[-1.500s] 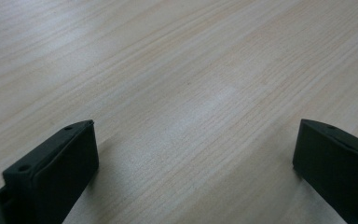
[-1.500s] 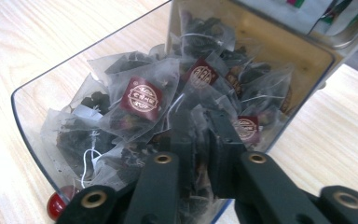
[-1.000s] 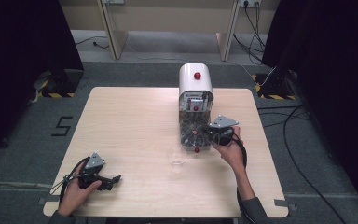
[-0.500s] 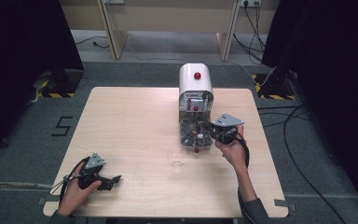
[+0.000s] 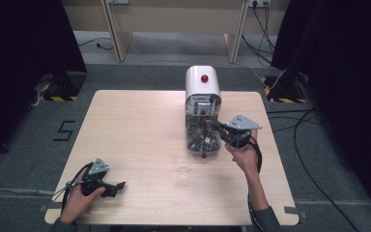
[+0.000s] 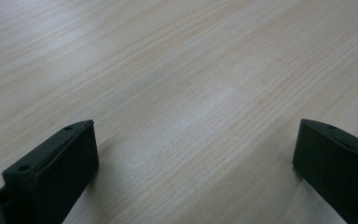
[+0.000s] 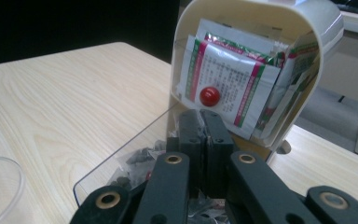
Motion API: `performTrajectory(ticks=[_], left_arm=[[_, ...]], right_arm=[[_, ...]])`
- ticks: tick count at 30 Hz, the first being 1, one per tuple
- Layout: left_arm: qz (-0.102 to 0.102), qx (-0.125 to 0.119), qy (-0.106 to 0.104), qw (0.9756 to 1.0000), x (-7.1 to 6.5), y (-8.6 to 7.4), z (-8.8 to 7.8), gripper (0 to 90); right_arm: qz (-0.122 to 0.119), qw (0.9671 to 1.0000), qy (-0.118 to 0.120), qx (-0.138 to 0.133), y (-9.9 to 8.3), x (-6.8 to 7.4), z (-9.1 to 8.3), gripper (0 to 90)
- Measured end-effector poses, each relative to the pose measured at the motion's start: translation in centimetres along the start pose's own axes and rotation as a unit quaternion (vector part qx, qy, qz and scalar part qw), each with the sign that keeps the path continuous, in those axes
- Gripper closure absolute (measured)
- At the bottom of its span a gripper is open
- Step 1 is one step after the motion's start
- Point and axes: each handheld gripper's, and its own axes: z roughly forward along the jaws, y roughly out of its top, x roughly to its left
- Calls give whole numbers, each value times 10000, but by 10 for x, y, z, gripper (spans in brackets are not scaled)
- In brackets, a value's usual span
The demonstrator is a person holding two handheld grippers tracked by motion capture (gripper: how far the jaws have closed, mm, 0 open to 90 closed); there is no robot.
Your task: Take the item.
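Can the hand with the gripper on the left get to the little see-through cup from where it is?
Probably yes. The left gripper rests near the table's front corner with its jaws open, and the clear cup stands apart from it. Bare tabletop lies between them. The white dispenser and the right gripper sit behind the cup.

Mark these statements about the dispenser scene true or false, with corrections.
1. The right gripper has its jaws shut. True.
2. The left gripper is shut on a cup. False: its jaws stand open over bare table.
3. The clear cup lies in front of the white dispenser. True.
4. The knob over the sachets is blue. False: it is red.
5. The left gripper rests beside the dispenser. False: it sits at the table's near-left corner.
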Motion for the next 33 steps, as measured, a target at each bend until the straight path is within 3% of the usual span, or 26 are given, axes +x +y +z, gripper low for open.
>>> performTrajectory(ticks=[7, 20, 33], left_arm=[[0, 0, 1, 10000, 0, 0, 0, 0], [0, -1, 1, 10000, 0, 0, 0, 0], [0, -1, 1, 10000, 0, 0, 0, 0]], right_arm=[[70, 9996, 41, -270, 8, 3, -7, 890], [72, 9989, 117, -456, 17, 8, -17, 893], [-93, 9976, 187, -667, 27, 15, -27, 900]])
